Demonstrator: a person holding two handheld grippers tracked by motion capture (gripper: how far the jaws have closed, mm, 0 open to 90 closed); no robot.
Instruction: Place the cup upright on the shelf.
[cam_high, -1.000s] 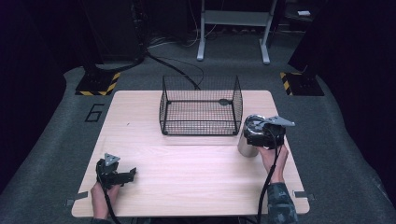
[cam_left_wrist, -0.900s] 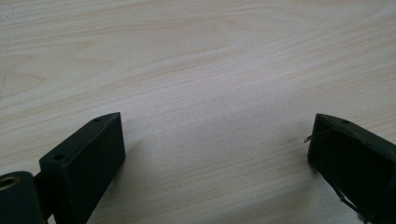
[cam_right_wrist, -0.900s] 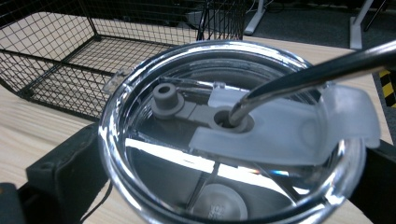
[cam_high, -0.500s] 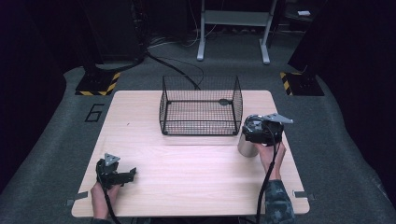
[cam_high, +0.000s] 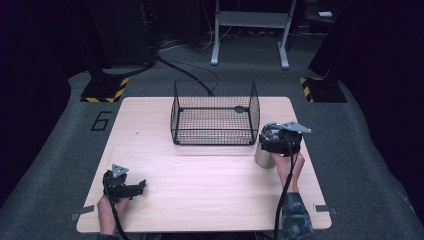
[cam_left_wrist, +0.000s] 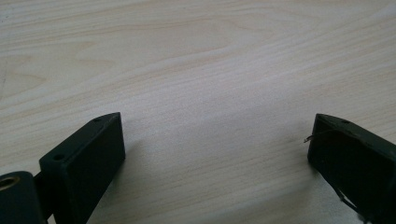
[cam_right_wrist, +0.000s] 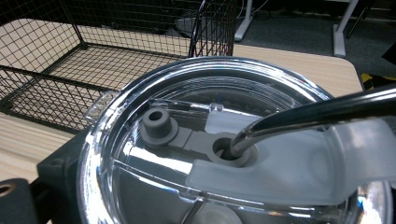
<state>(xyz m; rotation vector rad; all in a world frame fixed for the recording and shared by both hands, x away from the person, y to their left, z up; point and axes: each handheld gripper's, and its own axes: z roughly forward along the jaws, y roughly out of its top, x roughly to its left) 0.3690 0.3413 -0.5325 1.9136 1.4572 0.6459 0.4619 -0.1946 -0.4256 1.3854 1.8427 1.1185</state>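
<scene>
A steel tumbler (cam_high: 263, 154) stands upright on the pale wooden surface (cam_high: 210, 175), near its right edge and just in front of the right front corner of a black wire basket (cam_high: 215, 114). The right gripper (cam_high: 280, 140) sits over the top of the tumbler, with the person's right hand (cam_high: 286, 165) behind it, so from the high view the tumbler's upper part is covered and its lower body shows below and to the left of the gripper.

In the right gripper view the tumbler's clear lid (cam_right_wrist: 233, 140) lies directly between the jaws and very close to the camera. A grey rubber plug (cam_right_wrist: 158, 123) stands up from the lid, and a metal straw (cam_right_wrist: 317, 114) enters a hole beside it and slants off to the right. One black jaw presses against the lid's left rim; the other jaw is hidden behind the tumbler, so the gripper appears to be closed around the tumbler, holding it near its top.

The left gripper (cam_high: 131, 189) rests low at the front left of the surface, well apart from the tumbler and basket. In the left gripper view its jaws stand wide, with bare wood between them.
</scene>
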